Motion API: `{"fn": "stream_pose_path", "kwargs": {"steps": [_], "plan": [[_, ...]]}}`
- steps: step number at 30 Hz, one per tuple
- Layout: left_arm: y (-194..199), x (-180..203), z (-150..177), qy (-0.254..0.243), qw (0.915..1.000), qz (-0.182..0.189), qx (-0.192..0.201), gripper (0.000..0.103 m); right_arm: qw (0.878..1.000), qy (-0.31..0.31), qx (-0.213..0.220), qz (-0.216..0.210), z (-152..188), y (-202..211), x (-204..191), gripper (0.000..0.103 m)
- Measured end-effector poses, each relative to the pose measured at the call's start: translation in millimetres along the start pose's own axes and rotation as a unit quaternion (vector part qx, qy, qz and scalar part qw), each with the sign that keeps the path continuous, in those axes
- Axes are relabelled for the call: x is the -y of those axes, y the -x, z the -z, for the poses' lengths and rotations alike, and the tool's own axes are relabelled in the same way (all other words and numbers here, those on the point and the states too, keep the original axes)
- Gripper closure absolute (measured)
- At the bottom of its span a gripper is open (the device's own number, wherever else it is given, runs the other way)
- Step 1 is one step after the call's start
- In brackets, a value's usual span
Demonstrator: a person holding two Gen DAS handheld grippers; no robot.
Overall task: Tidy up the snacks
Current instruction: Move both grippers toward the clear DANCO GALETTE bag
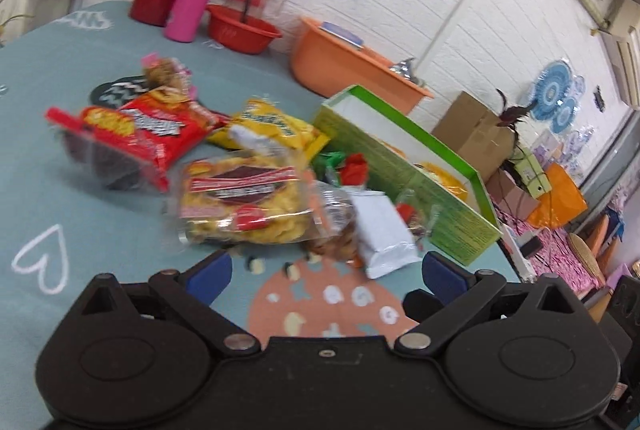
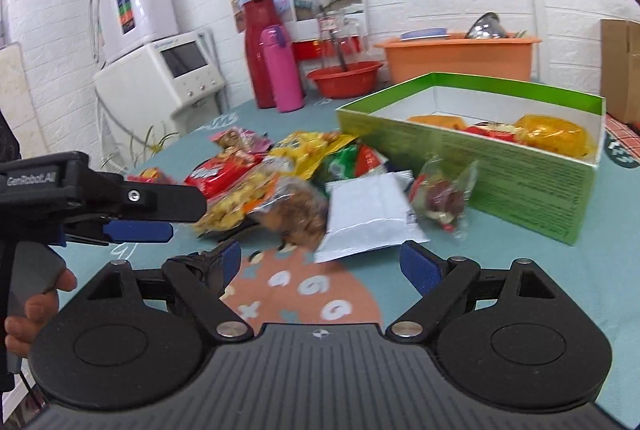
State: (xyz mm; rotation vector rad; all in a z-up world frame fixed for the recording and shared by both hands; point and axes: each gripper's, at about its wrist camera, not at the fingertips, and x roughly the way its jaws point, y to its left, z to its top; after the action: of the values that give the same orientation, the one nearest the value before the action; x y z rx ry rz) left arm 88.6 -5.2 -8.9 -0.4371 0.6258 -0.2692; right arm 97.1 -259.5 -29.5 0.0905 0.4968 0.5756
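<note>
Bench (image 2: pixel 520 270): covered with teal cloth printed with white hearts and a salmon-pink round patch.

Left gripper (image 1: pixel 326 270): black body, blue-padded fingers spread wide, empty, held low over the pink patch. Also visible from the side in the right wrist view (image 2: pixel 160 218), with a hand (image 2: pixel 36 306) on its grey grip.

Right gripper (image 2: pixel 320 262): blue-padded fingers spread wide, empty, pointed at the snack pile.

Loose snacks, heaped mid-bench just left of the box:
- flat white foil pouch (image 2: pixel 368 214), nearest both grippers;
- clear bag of yellow puffed chips with a red label (image 1: pixel 244 206);
- red crinkled snack bag (image 1: pixel 148 130);
- yellow snack bag (image 1: pixel 272 130);
- small clear packet of dark red pieces (image 2: pixel 444 198), leaning against the box wall.

Green rectangular cardboard box with white interior (image 2: pixel 520 182): open-topped, holding orange and red packets.

Rear of bench: tall red flask (image 2: pixel 260 54), pink bottle (image 2: pixel 282 66), red bowl (image 2: pixel 344 78), orange plastic tub (image 2: pixel 460 58).
</note>
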Motion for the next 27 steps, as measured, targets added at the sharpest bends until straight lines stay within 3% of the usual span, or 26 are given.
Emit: {"fn": "stream_pose_path", "kwargs": {"steps": [6, 10, 17, 21, 27], "plan": [[6, -29, -12, 0.014, 0.9991, -0.017, 0.035, 0.0, 0.999, 0.005, -0.014, -0.035, -1, -10, -19, 0.0], [-15, -52, -22, 0.055, 0.9983, -0.005, 0.02, 0.0, 0.999, 0.017, -0.022, -0.031, 0, -15, -28, 0.0], [-34, -62, -25, 0.072, 0.9973, 0.009, 0.006, 0.0, 0.999, 0.033, -0.019, -0.03, -12, -35, -38, 0.0], [-31, -71, -24, 0.089, 0.9959, 0.011, 0.004, 0.0, 0.999, 0.023, -0.016, -0.023, -22, -54, -40, 0.02], [-28, -79, -23, 0.103, 0.9945, 0.018, 0.009, 0.0, 0.999, 0.054, 0.007, -0.004, -28, -63, -51, 0.021]]}}
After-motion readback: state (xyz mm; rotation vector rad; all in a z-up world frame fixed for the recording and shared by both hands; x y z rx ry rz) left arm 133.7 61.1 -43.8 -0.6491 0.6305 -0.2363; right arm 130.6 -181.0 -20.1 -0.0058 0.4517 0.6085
